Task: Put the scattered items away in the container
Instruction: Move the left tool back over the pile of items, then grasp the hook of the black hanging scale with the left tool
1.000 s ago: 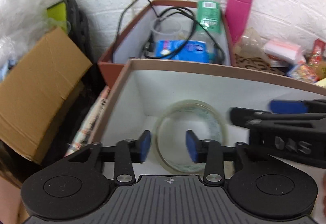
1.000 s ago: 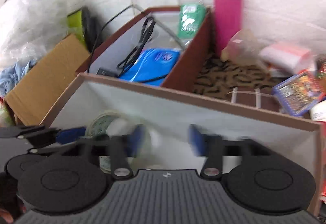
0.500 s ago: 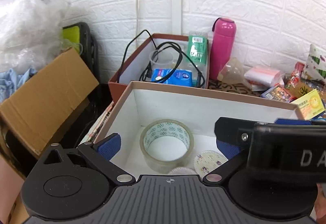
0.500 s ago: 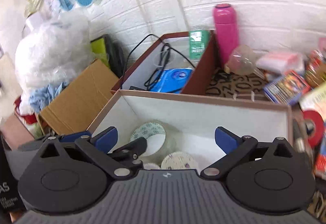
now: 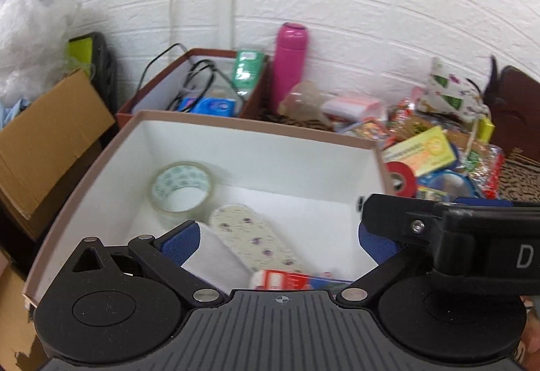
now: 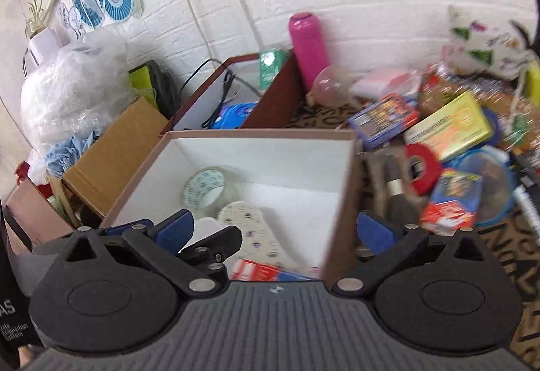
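Observation:
A white-lined box with a tan rim (image 5: 256, 130) (image 6: 256, 135) holds a clear tape roll (image 5: 182, 190) (image 6: 206, 187), a flowered oval case (image 5: 249, 236) (image 6: 251, 229) and a red-and-white packet (image 5: 293, 280) (image 6: 266, 269). My left gripper (image 5: 276, 241) is open and empty above the box. My right gripper (image 6: 275, 229) is open and empty over the box's right wall. Scattered items lie right of the box: a red tape roll (image 5: 400, 177) (image 6: 423, 172), a yellow-green box (image 5: 420, 151) (image 6: 450, 128) and a blue card box (image 6: 383, 119).
A second brown box (image 5: 192, 81) (image 6: 219, 94) with cables stands behind. A pink bottle (image 5: 290, 64) (image 6: 308, 49) stands against the white brick wall. A cardboard box (image 5: 44, 141) (image 6: 111, 151) sits at the left. Snack packets and a blue lid (image 6: 486, 182) crowd the right.
Both grippers opened wide and pulled up and back from the box. The views swung right, and more of the box's contents and the clutter on the right show.

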`<control>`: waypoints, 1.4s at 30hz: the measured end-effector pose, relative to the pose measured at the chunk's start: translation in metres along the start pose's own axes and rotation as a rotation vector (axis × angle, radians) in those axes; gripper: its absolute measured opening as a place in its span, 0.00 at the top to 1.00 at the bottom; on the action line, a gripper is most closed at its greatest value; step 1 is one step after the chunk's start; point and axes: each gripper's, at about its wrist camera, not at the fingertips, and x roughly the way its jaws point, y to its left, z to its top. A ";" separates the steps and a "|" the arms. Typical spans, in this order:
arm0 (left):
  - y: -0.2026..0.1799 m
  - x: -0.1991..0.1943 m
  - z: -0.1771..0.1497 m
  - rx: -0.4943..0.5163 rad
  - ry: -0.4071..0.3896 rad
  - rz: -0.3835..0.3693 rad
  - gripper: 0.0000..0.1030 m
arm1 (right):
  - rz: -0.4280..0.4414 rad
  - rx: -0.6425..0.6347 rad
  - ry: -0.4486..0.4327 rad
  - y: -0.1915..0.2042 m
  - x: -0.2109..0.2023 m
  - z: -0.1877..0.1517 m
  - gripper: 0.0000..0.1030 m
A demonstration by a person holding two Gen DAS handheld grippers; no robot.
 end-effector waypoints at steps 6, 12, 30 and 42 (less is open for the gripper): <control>-0.035 -0.005 -0.006 -0.033 -0.039 0.011 0.00 | -0.199 -0.058 -0.106 -0.053 -0.051 -0.009 0.00; -0.083 -0.016 -0.007 -0.022 -0.094 -0.095 0.00 | -0.258 0.018 -0.103 -0.117 -0.063 -0.035 0.01; -0.167 0.057 -0.050 0.207 -0.001 -0.172 0.19 | -0.280 -0.020 0.022 -0.169 0.010 -0.095 0.15; -0.147 0.128 -0.064 0.048 0.194 -0.190 0.50 | -0.227 -0.007 0.052 -0.194 0.020 -0.102 0.31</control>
